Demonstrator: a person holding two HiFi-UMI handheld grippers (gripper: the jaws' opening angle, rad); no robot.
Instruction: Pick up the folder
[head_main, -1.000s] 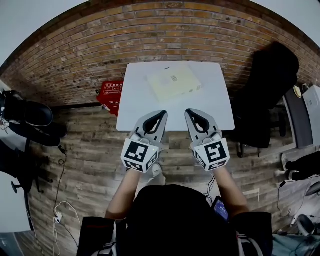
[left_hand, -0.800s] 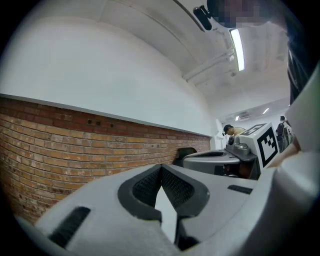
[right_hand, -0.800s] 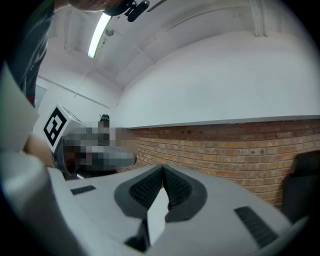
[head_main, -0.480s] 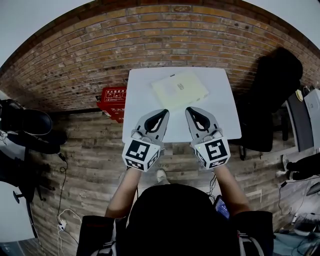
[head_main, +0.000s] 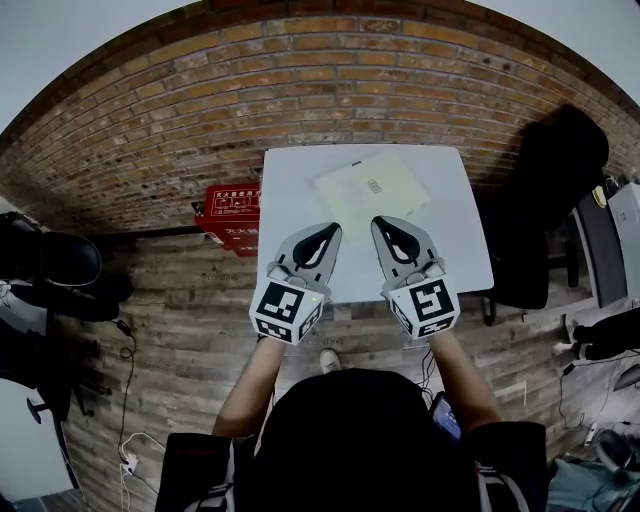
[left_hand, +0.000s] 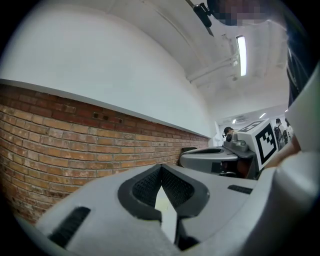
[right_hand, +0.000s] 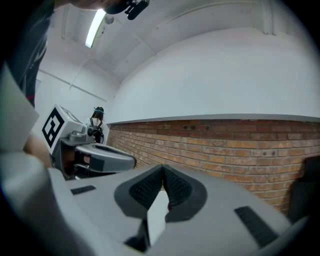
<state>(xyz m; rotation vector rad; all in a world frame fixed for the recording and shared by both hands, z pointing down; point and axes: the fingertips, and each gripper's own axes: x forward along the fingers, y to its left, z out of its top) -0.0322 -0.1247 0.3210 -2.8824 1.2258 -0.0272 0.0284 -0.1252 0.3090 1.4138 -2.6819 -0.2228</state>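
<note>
A brick wall (head_main: 200, 110) is running across the top of the head view, and a plank floor (head_main: 170, 330) is spreading out below it. A white counter (head_main: 295, 190) is standing against that wall, just above the middle of the frame. A red crate (head_main: 232, 212) is sitting on the floor at the counter's left edge, and a black chair (head_main: 560, 170) is standing at the right of the frame, close to the counter's right side.

The folder (head_main: 372, 187) is lying flat on the counter, pale yellow, turned at a slant, in the upper right part of the white top, with a small mark near its middle.

A person (head_main: 350, 440) is standing at the bottom of the frame with both arms stretched toward the counter. The left tongs (head_main: 324, 231) and the right tongs (head_main: 385, 223) are hanging side by side over the lower half of the counter, pointing up the frame toward the wall, their tips showing just below the folder's lower edge. The left marker cube (head_main: 286, 310) and the right marker cube (head_main: 427, 305) are sitting behind them, over the floor.

In the left gripper view the two dark ribbed pads are meeting at their tips, so the left tongs are pressed together with nothing between them. The right gripper view is showing the same: the right tongs are together and empty, with the brick wall running behind them. Each gripper view is also catching the other tool off to its side, level with it.
</note>
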